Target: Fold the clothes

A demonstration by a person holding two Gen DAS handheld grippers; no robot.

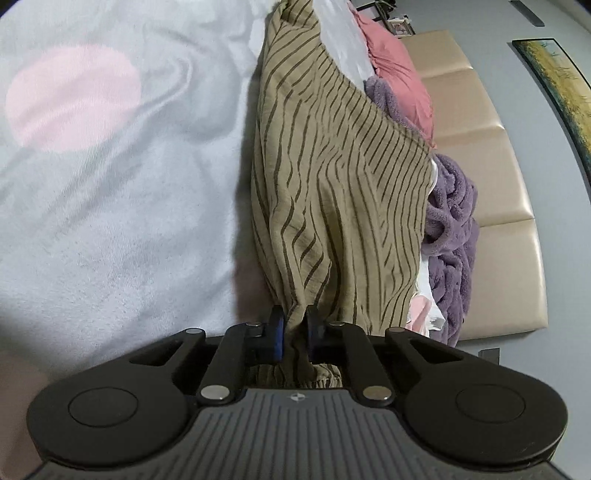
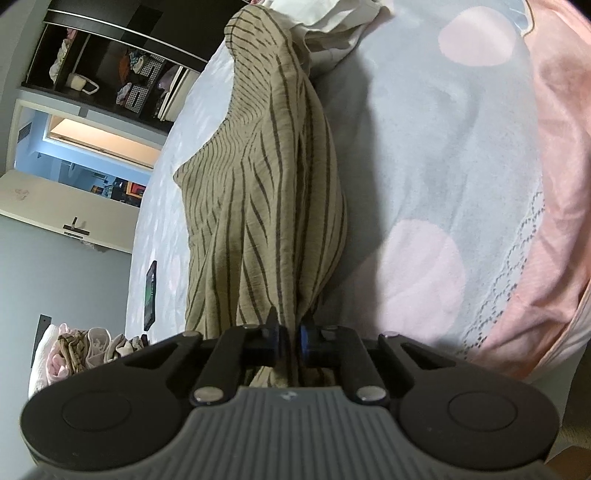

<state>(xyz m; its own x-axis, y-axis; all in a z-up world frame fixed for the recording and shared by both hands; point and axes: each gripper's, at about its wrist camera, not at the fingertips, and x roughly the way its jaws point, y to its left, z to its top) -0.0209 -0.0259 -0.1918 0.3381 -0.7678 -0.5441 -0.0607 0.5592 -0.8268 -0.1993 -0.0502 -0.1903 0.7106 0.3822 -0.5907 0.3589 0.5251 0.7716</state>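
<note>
A tan garment with dark thin stripes (image 1: 332,192) hangs stretched between both grippers above a pale blue bedspread with pink dots (image 1: 110,166). My left gripper (image 1: 294,325) is shut on one bunched end of it, with cloth pinched between the blue pads. In the right wrist view the same striped garment (image 2: 266,206) runs away from the camera, and my right gripper (image 2: 290,334) is shut on its other end. The cloth is lifted off the bed and casts a shadow beside it.
A purple fleece blanket (image 1: 450,236), a pink pillow (image 1: 399,70) and a beige padded headboard (image 1: 502,192) lie on the right. A white cloth (image 2: 332,22) sits at the far end of the bed. A phone (image 2: 150,295) and piled clothes (image 2: 81,354) lie at left.
</note>
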